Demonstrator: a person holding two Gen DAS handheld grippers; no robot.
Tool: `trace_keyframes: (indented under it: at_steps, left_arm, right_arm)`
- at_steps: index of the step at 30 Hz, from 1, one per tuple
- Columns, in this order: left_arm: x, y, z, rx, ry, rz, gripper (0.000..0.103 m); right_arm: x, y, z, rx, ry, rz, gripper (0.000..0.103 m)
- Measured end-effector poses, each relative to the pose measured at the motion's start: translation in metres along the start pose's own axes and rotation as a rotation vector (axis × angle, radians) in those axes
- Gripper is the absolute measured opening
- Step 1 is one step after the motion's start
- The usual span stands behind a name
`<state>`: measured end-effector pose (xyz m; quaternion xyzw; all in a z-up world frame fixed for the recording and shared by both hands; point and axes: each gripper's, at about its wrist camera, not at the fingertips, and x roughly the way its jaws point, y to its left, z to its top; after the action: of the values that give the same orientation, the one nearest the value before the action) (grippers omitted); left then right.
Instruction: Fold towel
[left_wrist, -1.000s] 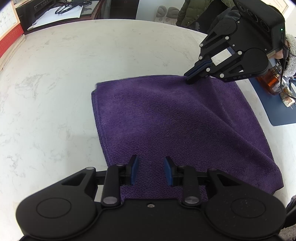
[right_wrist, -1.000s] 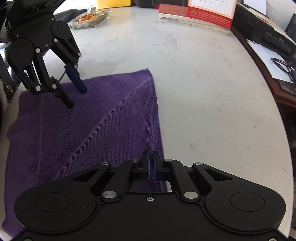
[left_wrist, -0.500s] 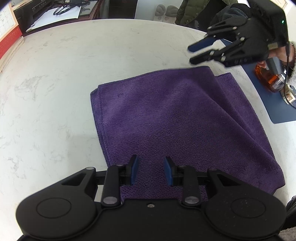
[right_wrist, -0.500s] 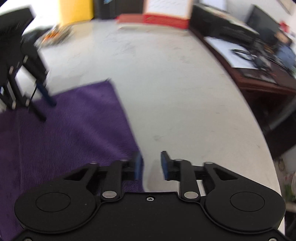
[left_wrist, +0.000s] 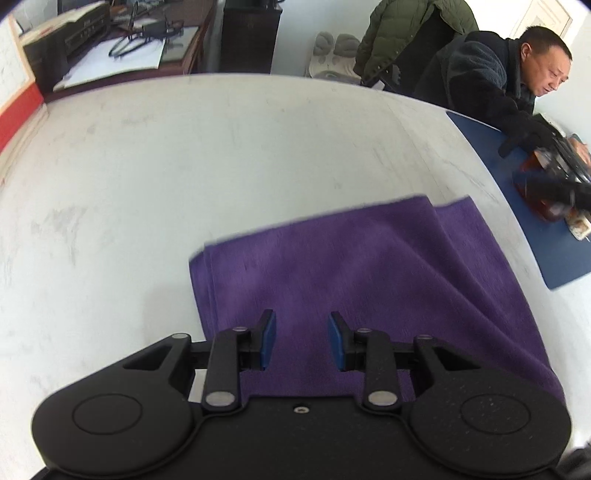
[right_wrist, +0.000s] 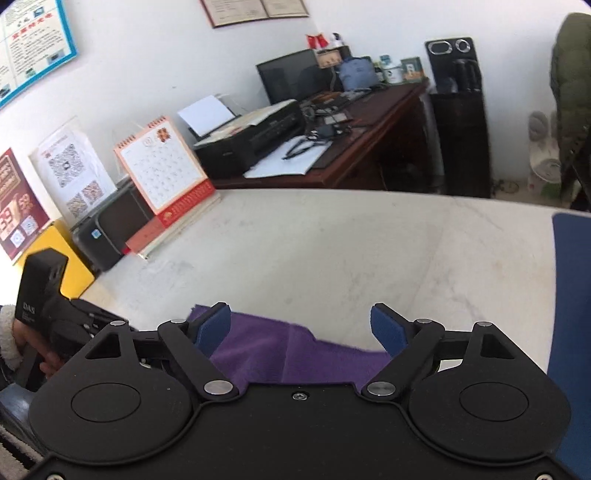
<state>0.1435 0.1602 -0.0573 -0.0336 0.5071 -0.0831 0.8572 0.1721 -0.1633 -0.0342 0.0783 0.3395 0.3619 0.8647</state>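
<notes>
Inspecting the white marble table (left_wrist: 258, 147), I am finding the purple towel (left_wrist: 369, 277) lying folded on it, toward five o'clock in the left wrist view, layered edges showing at its nine o'clock side. My left gripper (left_wrist: 301, 341) is hovering over the towel's near edge, jaws partly apart, gripping nothing. My right gripper (right_wrist: 301, 330) is standing wide, jaws just having been opening, empty, the towel's edge lying beneath them.

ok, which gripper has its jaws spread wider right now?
The right gripper: its blue pads stand far apart above the purple towel. The left gripper shows a narrower gap.
</notes>
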Motion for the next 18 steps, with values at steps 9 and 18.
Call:
trace_keyframes:
  at_steps: [9, 18]
  left_arm:
    - [0.012, -0.003, -0.007, 0.089, 0.035, 0.112, 0.029]
    - [0.008, 0.005, -0.015, 0.105, 0.04, 0.109, 0.031]
  right_arm:
    - [0.048, 0.025, -0.027, -0.256, 0.156, -0.127, 0.062]
    - [0.061, 0.023, -0.04, -0.527, 0.242, -0.279, 0.057]
